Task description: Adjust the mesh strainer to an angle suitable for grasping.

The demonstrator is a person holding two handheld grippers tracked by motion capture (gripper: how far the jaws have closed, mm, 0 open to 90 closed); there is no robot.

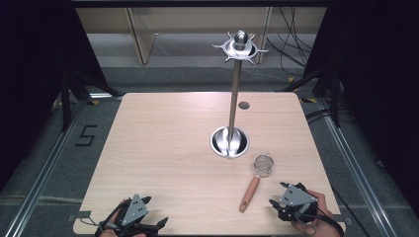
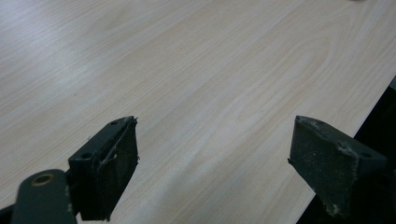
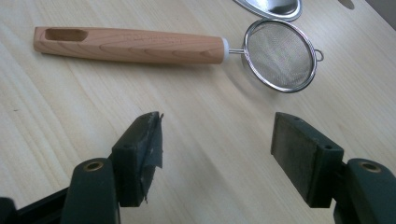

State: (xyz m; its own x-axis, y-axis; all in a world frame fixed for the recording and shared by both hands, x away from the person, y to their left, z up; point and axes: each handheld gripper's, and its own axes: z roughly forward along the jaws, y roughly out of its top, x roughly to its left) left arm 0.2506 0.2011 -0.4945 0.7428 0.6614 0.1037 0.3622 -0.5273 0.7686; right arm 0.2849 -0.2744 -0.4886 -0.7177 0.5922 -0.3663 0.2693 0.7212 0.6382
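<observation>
At the near edge of the light wooden table (image 1: 163,148), the left gripper (image 1: 132,217) sits at the near-left corner, held in a hand that comes in from the bottom. In the left gripper view its jaws stand wide apart over bare wood with nothing between them, and the table's edge runs close by on that view's right.

The right gripper (image 1: 291,201) rests at the near-right corner, gripped by the person's right hand (image 1: 316,217). In the right gripper view its jaws are likewise spread wide and empty, with plain tabletop between the pads.

Just left of the right gripper and a little farther in lies a small strainer (image 1: 256,180). Its wooden handle (image 3: 130,44) points toward the near edge and has a slot cut near its end, and its round wire-mesh bowl (image 3: 280,55) lies on the far side, flat on the table. Neither gripper touches it.

Just beyond the mesh bowl stands a metal rack: a round shiny base (image 1: 230,142) near the table's middle, a slim upright pole (image 1: 235,94), and at the top a ring of short hooks (image 1: 240,48) under a ball knob. Nothing hangs from the hooks.

A small dark round spot (image 1: 244,105) marks the table farther back, right of the pole.
</observation>
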